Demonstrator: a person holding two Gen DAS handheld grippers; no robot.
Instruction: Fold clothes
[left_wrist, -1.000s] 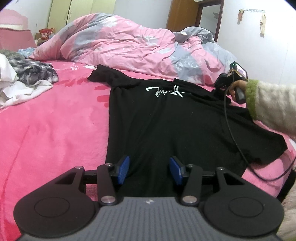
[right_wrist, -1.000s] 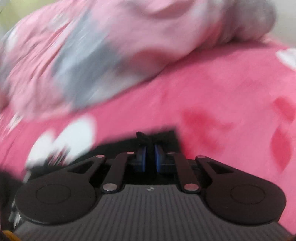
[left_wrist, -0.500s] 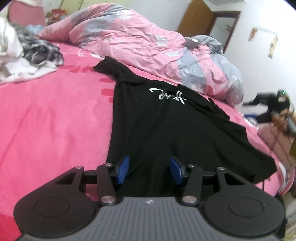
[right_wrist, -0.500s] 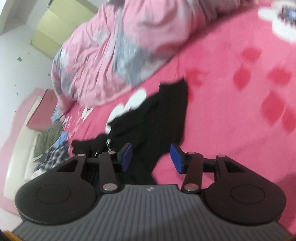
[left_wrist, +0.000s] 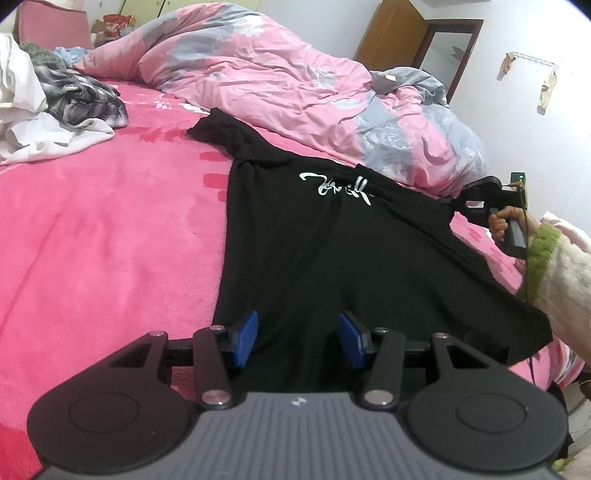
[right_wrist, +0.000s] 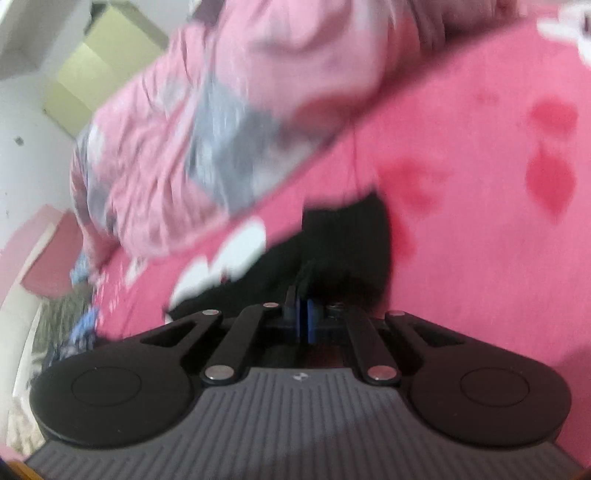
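Observation:
A black T-shirt (left_wrist: 314, 251) with white script print (left_wrist: 334, 184) lies spread on the pink bed sheet (left_wrist: 110, 240). My left gripper (left_wrist: 299, 338) hovers over the shirt's near hem, open, its blue pads apart with only flat fabric beneath them. My right gripper (left_wrist: 454, 201), held by a hand (left_wrist: 506, 221) in a cream and green sleeve, pinches the shirt's right sleeve edge. The blurred right wrist view shows that gripper (right_wrist: 303, 317) with pads pressed together on black cloth (right_wrist: 343, 251), which is pulled up off the sheet.
A rumpled pink and grey duvet (left_wrist: 277, 85) lies along the far side of the bed. A pile of white and plaid clothes (left_wrist: 55, 107) sits at the far left. A cable hangs off the bed's right edge. A brown door (left_wrist: 395, 33) stands behind.
Half a second ago my right gripper was open and off to the bed's right side. It has come back to the shirt's right sleeve and shut on it. The left gripper stayed over the hem.

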